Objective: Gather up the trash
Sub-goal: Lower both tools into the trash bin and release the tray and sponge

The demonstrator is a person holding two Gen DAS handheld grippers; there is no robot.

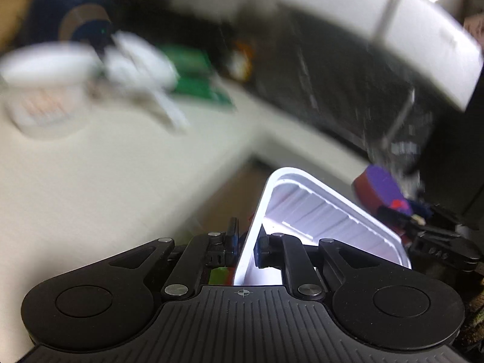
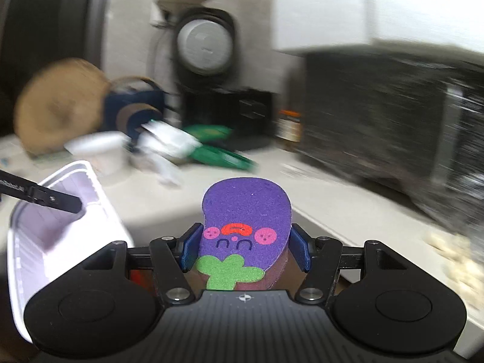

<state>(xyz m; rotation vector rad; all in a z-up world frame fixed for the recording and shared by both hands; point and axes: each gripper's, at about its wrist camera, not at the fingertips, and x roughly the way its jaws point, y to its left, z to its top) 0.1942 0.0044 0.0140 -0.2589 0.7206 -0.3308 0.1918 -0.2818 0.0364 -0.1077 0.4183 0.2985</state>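
My left gripper is shut on the rim of a white ribbed plastic tray, held off the counter; the tray also shows at the left of the right wrist view. My right gripper is shut on a purple eggplant-shaped sponge with a face and green leaf; the sponge shows at the right of the left wrist view. On the counter lie crumpled white paper, a white cup and a green wrapper.
Both views are blurred by motion. A pale counter ends at a dark microwave under a white cabinet. A round wooden board, a dark blue mug and a brown bottle stand at the back.
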